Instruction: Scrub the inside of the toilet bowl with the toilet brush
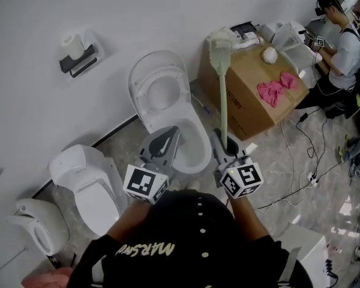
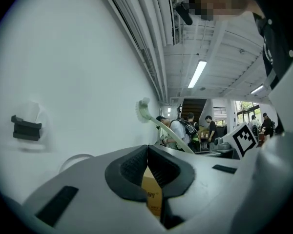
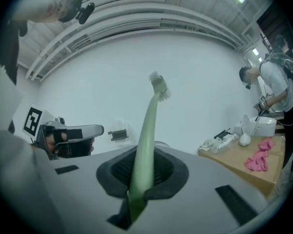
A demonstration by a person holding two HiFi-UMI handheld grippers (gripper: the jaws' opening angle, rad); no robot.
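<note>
A white toilet [image 1: 199, 138] stands against the wall with its lid [image 1: 161, 80] raised. My right gripper [image 1: 225, 150] is shut on the pale green handle of the toilet brush [image 1: 223, 101]. The brush points up and away, with its white bristle head [image 1: 219, 43] high above the cardboard box, outside the bowl. In the right gripper view the handle [image 3: 147, 130] rises from between the jaws of my right gripper [image 3: 142, 179] to the head [image 3: 159, 86]. My left gripper [image 1: 165, 145] hovers over the bowl's near left rim. In its own view my left gripper [image 2: 147, 150] is shut on nothing, and the brush [image 2: 145, 110] shows beyond it.
A cardboard box [image 1: 246, 110] right of the toilet carries pink gloves [image 1: 278, 86] and a white ball [image 1: 269, 54]. Two more toilets [image 1: 87, 179] stand at the left. A paper holder [image 1: 78, 56] hangs on the wall. Cables [image 1: 306, 173] cross the floor; a person [image 1: 342, 47] works at far right.
</note>
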